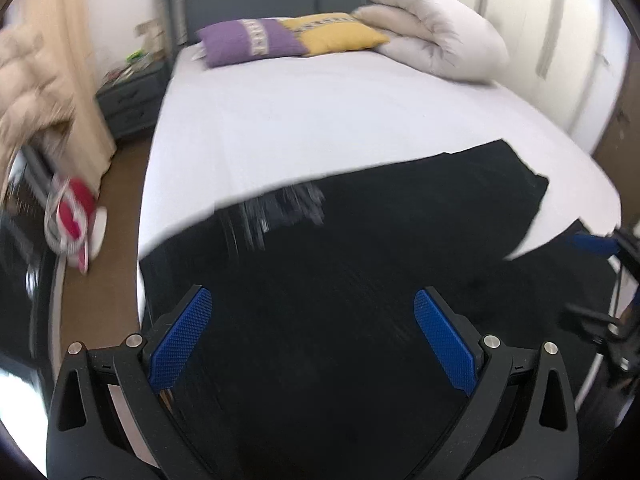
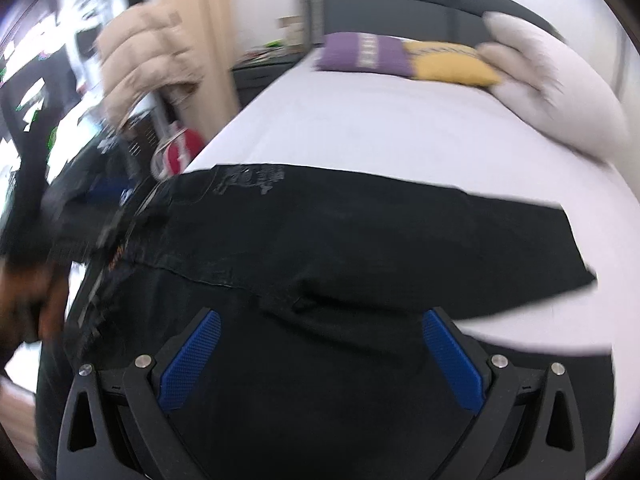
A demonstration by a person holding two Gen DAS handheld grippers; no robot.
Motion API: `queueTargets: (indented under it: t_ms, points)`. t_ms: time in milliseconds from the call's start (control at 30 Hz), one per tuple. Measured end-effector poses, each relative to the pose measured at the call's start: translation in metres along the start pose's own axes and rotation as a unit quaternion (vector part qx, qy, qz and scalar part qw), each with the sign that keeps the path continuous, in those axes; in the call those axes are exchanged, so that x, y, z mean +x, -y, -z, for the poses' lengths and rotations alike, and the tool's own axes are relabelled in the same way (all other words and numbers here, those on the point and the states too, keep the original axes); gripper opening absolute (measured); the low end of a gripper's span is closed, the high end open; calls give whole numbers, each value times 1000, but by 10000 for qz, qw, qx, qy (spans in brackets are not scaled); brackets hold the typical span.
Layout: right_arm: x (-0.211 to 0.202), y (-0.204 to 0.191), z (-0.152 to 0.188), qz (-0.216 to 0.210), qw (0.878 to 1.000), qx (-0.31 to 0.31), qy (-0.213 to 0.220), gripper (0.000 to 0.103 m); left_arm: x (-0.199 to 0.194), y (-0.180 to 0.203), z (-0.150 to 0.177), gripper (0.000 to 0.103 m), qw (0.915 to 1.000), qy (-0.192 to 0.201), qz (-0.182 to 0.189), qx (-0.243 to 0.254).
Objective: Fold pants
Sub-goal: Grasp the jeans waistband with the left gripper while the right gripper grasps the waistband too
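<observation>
Black pants (image 1: 360,248) lie spread across the near end of the white bed (image 1: 320,120). In the right wrist view the pants (image 2: 360,232) show a seam, a grey print near the top edge, and one leg reaching right. My left gripper (image 1: 312,320) is open and empty, just above the black cloth. My right gripper (image 2: 320,344) is open and empty, over the pants near the crotch seam. The right gripper also shows at the right edge of the left wrist view (image 1: 600,248). Both views are motion-blurred.
A purple pillow (image 1: 248,40), a yellow pillow (image 1: 340,34) and a rolled white duvet (image 1: 432,28) lie at the dark headboard. A grey nightstand (image 1: 132,100), a beige curtain and a beige jacket (image 2: 148,56) are left of the bed. A red-and-white item (image 1: 72,212) hangs there.
</observation>
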State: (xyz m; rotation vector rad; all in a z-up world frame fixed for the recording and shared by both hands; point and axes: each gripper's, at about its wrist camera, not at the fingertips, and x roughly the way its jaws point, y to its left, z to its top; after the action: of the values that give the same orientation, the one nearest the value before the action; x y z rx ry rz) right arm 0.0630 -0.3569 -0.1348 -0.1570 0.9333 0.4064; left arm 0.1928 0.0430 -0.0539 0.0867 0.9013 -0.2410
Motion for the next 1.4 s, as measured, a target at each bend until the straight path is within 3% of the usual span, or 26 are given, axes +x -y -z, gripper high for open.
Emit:
queueTargets:
  t_ms: [133, 267, 433, 533, 633, 667, 767, 800, 867, 933, 1133, 1200, 1400]
  points:
    - [20, 11, -13, -341, 9972, -636, -189, 94, 57, -28, -49, 103, 9957, -295, 359, 803]
    - [43, 29, -20, -809, 9933, -712, -413, 86, 115, -72, -84, 103, 9899, -759, 812, 877]
    - [61, 33, -22, -1084, 9889, -876, -509, 79, 161, -107, -92, 103, 9860, -1137, 863, 856]
    - [74, 33, -25, -1222, 9864, -930, -587, 76, 186, -117, -87, 102, 9791, -1496, 987, 964]
    - [87, 32, -32, -1243, 9853, -991, -631, 71, 205, -119, -78, 88, 9693, -1876, 1094, 1152]
    - [90, 31, -35, -1266, 9845, -1027, -648, 70, 207, -122, -77, 86, 9689, -1885, 1133, 1131]
    - [98, 28, -48, -1363, 9826, -1097, -626, 68, 211, -136, -81, 62, 9695, -1909, 1297, 831]
    - [101, 26, -53, -1396, 9819, -1130, -606, 68, 212, -141, -84, 47, 9705, -1924, 1247, 751]
    - [107, 21, -67, -1417, 9804, -1253, -554, 67, 214, -150, -87, 26, 9702, -1943, 1321, 586]
    - [112, 18, -80, -1450, 9789, -1352, -504, 66, 213, -151, -88, 14, 9708, -1926, 1299, 591]
    - [134, 19, -125, -1459, 9779, -1433, -438, 63, 186, -143, -85, 7, 9826, -1392, 979, 743]
    - [141, 17, -137, -1434, 9751, -1624, -474, 60, 160, -134, -70, 7, 9861, -1117, 924, 814]
    - [173, 6, -166, -1384, 9627, -2215, -701, 57, 113, -140, -59, 7, 9900, -552, 846, 981]
